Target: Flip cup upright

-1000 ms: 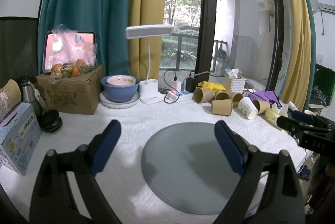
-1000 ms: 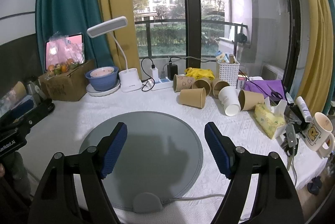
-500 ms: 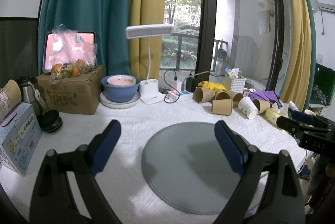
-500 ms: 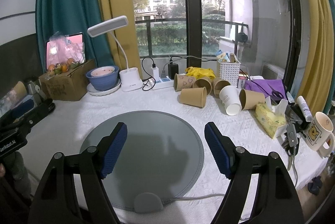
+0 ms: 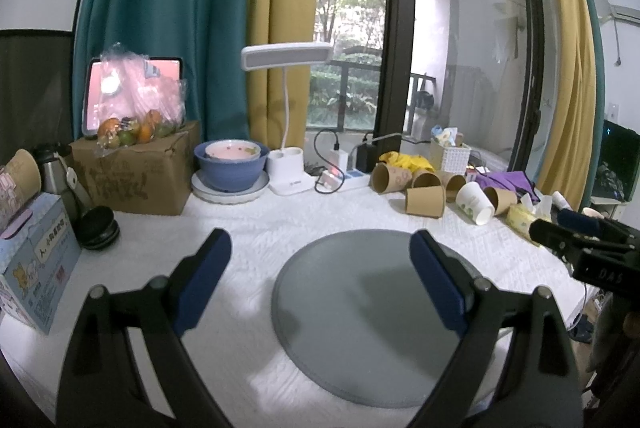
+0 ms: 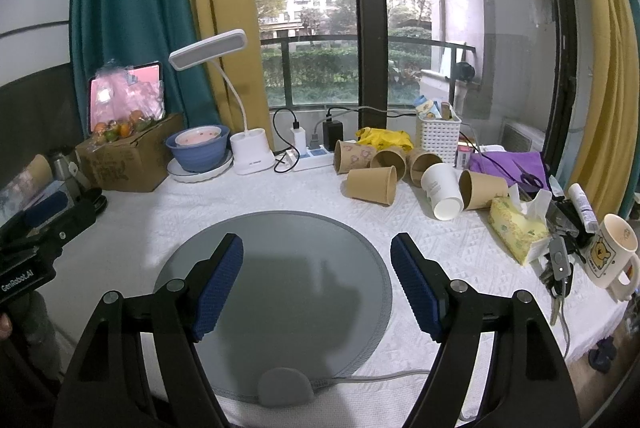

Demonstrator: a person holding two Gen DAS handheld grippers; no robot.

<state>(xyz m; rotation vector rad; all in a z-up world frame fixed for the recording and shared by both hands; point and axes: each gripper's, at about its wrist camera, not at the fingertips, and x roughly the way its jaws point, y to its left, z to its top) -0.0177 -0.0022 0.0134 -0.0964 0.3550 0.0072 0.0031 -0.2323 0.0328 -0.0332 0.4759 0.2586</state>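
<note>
Several paper cups lie on their sides at the back right of the white table: a brown cup (image 6: 371,184) nearest the grey round mat (image 6: 280,292), a white cup (image 6: 442,190) to its right, more brown ones behind. The same brown cup (image 5: 425,201) and white cup (image 5: 475,203) show in the left wrist view. My left gripper (image 5: 320,276) is open and empty above the mat (image 5: 372,316). My right gripper (image 6: 316,280) is open and empty over the mat, well short of the cups.
A desk lamp (image 6: 248,148), blue bowl (image 6: 198,148) on a plate, cardboard box (image 6: 128,160) with fruit and a power strip line the back. A tissue pack (image 6: 516,228), keys and a bear mug (image 6: 612,252) sit at the right edge. A blue box (image 5: 32,260) stands left.
</note>
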